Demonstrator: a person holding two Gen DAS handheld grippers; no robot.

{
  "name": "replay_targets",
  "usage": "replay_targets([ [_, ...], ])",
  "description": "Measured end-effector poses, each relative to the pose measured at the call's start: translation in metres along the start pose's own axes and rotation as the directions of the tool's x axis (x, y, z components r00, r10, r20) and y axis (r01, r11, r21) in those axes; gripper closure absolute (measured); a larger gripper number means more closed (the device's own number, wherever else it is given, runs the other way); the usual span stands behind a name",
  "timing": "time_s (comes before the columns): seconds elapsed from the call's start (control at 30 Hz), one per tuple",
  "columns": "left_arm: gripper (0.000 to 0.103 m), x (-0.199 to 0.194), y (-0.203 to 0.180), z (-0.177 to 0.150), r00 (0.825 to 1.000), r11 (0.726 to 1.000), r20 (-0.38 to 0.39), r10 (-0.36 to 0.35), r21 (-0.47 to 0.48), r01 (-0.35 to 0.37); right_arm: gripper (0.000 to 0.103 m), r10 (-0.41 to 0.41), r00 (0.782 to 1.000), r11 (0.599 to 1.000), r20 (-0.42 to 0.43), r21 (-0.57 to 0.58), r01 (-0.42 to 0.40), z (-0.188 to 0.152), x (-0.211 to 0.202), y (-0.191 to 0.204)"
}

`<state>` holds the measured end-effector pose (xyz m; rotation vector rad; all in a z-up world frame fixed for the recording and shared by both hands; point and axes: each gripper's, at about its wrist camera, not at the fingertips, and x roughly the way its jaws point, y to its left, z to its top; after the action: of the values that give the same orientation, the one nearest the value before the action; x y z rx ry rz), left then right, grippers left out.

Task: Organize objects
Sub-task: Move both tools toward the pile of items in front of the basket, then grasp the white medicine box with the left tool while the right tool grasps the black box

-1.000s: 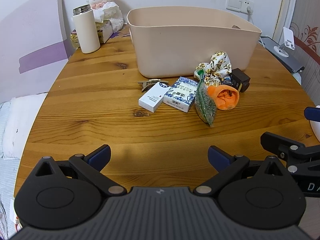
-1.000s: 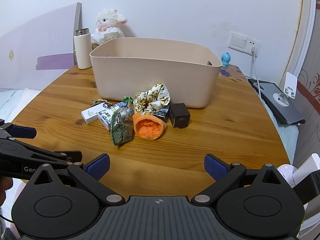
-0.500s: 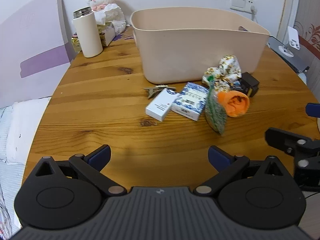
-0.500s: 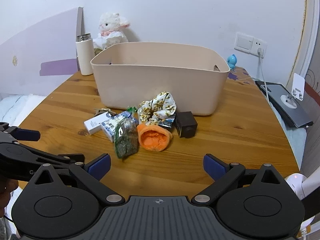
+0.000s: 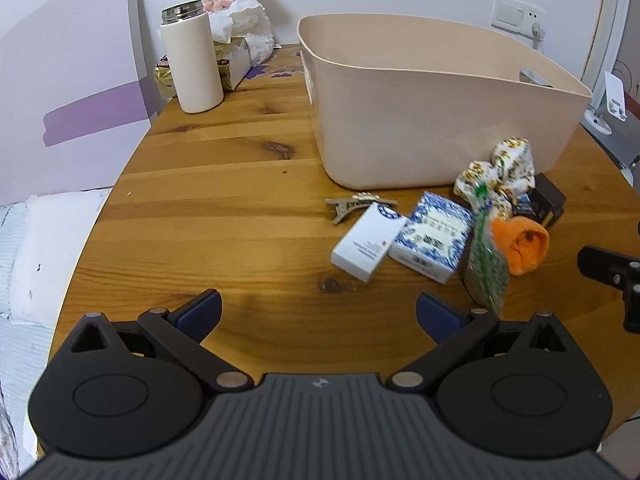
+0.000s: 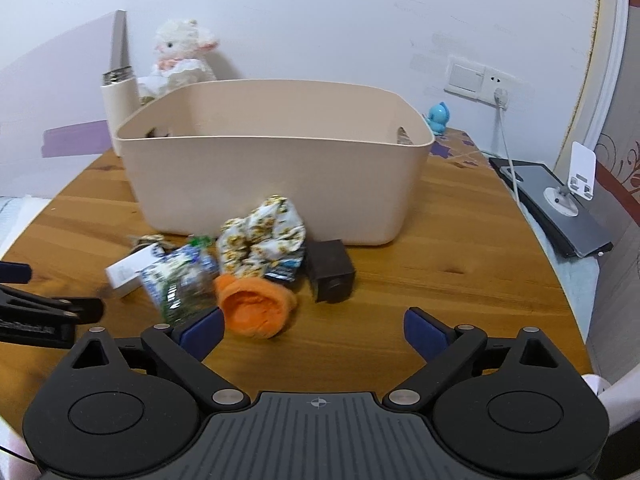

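A beige bin (image 5: 432,120) (image 6: 272,176) stands on the round wooden table (image 5: 224,200). In front of it lie a hair clip (image 5: 356,204), a white box (image 5: 366,242), a blue patterned box (image 5: 434,236), a green packet (image 5: 486,268), an orange cloth piece (image 5: 520,244) (image 6: 254,306), a floral scrunchie (image 5: 500,172) (image 6: 262,234) and a black cube (image 6: 330,270). My left gripper (image 5: 318,312) is open and empty, left of the pile. My right gripper (image 6: 312,330) is open and empty, just short of the orange piece.
A white flask (image 5: 192,56), a tissue box (image 5: 234,62) and a plush lamb (image 5: 236,4) stand at the back left. A grey tablet with a stand (image 6: 560,200) lies at the right edge. A blue toy (image 6: 438,116) sits by the wall socket.
Both grippers have moved forward toward the pile and bin; the objects now look larger and nearer. Both stay open. Nothing on the table has moved.
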<state>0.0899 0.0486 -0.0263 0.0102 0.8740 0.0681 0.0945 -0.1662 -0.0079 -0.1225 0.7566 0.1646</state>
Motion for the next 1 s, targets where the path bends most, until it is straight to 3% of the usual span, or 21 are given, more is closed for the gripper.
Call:
replay_targets([
  [0.3,0.0,0.031,0.004,0.017,1.0,1.0,-0.015,-0.024,0.017,0.025,0.013,-0.066,0.998,0.997,-0.009,-0.038,0.065,0.013,0.036,-0.01],
  [0.7,0.0,0.065,0.004,0.02,0.992,0.986,-0.003,-0.123,0.112,0.123,0.025,-0.052,0.998,0.99,-0.018,-0.131,0.05,0.019,0.074,-0.01],
  [0.8,0.0,0.069,0.005,0.024,0.991,0.986,0.007,-0.131,0.11,0.129,0.032,-0.046,0.999,0.99,-0.024,-0.133,0.042,0.021,0.081,-0.008],
  [0.87,0.0,0.07,0.005,0.026,0.991,0.984,0.015,-0.136,0.117,0.133,0.042,-0.033,0.999,0.991,-0.03,-0.132,0.029,0.021,0.085,-0.007],
  [0.93,0.007,0.068,0.005,0.026,0.989,0.981,0.029,-0.147,0.128,0.142,0.051,-0.015,0.999,0.992,-0.034,-0.129,0.01,0.021,0.087,-0.006],
  [1.0,0.029,0.064,0.003,0.027,0.984,0.976,0.049,-0.171,0.148,0.162,0.061,0.002,0.999,0.992,-0.038,-0.13,-0.007,0.021,0.088,-0.004],
])
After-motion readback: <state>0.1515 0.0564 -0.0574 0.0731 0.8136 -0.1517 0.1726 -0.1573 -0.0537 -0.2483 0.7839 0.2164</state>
